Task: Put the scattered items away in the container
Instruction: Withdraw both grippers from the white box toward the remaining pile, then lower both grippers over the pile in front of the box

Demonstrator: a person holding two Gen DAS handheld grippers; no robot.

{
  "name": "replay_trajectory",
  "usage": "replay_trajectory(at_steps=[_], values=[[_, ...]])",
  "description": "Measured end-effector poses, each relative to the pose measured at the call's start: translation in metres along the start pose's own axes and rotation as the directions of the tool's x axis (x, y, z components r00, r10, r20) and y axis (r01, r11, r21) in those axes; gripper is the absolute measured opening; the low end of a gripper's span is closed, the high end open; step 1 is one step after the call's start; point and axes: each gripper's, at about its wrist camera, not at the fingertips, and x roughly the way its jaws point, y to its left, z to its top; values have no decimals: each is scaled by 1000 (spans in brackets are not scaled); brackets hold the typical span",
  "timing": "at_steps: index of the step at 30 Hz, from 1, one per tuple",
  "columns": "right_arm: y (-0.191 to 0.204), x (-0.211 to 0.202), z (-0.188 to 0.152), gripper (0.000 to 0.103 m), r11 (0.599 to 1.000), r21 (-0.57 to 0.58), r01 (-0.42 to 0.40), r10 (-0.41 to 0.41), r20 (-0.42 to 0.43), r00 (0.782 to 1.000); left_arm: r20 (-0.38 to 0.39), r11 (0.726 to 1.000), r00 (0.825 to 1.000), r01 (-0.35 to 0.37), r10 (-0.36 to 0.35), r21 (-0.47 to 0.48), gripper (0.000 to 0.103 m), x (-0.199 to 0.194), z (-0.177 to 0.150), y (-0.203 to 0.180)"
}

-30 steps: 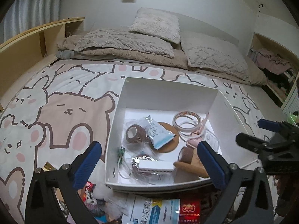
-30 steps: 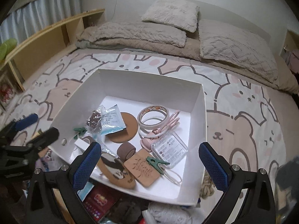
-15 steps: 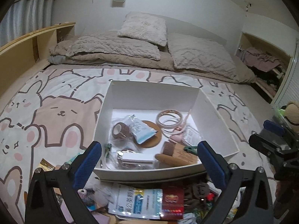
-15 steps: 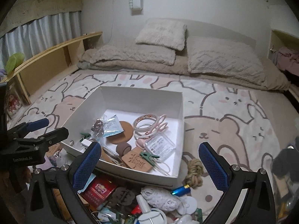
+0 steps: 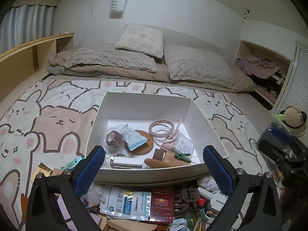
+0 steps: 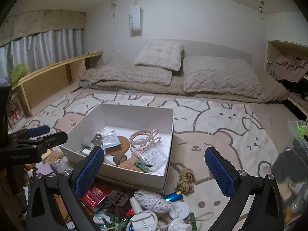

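**Both grippers hang wide and empty over the clutter**

A white box (image 5: 148, 104) sits on the cartoon-bear bedspread (image 5: 57, 123), its near wall facing the pile of loose things. Inside it lie a tape ring (image 5: 161, 128), a brown tape roll (image 5: 113, 137), a pale blue sachet (image 5: 132, 137) resting partly on a cork coaster (image 5: 146, 144), a clear plastic case (image 5: 184, 144), a green clothespin (image 5: 182, 156) and a white rectangular box (image 5: 126, 165) against the near wall.

The left gripper (image 5: 153, 170) hovers just short of that near wall, its blue-padded jaws spread wide with nothing between them. Below it, outside the box, lie a white-and-blue medicine packet (image 5: 125, 204), a red packet (image 5: 161, 202) touching its right edge, and a brown hair claw (image 5: 187, 197) just beside that.

The right gripper (image 6: 154, 170) is also wide apart and empty — it hangs over the box's near right corner (image 6: 165, 177). From here the heap in front shows a knotted rope (image 6: 186, 178) on the bedspread just right of the box, a small blue cylinder (image 6: 174, 196) near it, a ball of pale string (image 6: 150, 201), and the red packet (image 6: 96, 193) under the left finger. More small white and green bits crowd the bottom edge — too jumbled to name.

Pillows (image 6: 159, 54) and a beige quilt (image 6: 221, 77) lie at the far end of the bed.
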Motion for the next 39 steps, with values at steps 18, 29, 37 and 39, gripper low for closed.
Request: replay_trajectory(at_steps=[18, 29, 37, 39], values=[[0, -25, -13, 103, 998, 66, -23, 10, 190, 982, 126, 994, 987, -88, 95, -58, 103, -26, -9, 19], [-15, -28, -22, 103, 993, 99, -65, 45, 192, 980, 142, 995, 987, -63, 73, -71, 103, -27, -9, 21], [-32, -21, -33, 103, 990, 133, -50, 29, 157, 987, 123, 996, 990, -61, 68, -58, 103, -20, -14, 19], [-38, -16, -36, 103, 989, 142, -44, 25, 133, 991, 113, 996, 991, -68, 73, -51, 103, -16, -16, 18]])
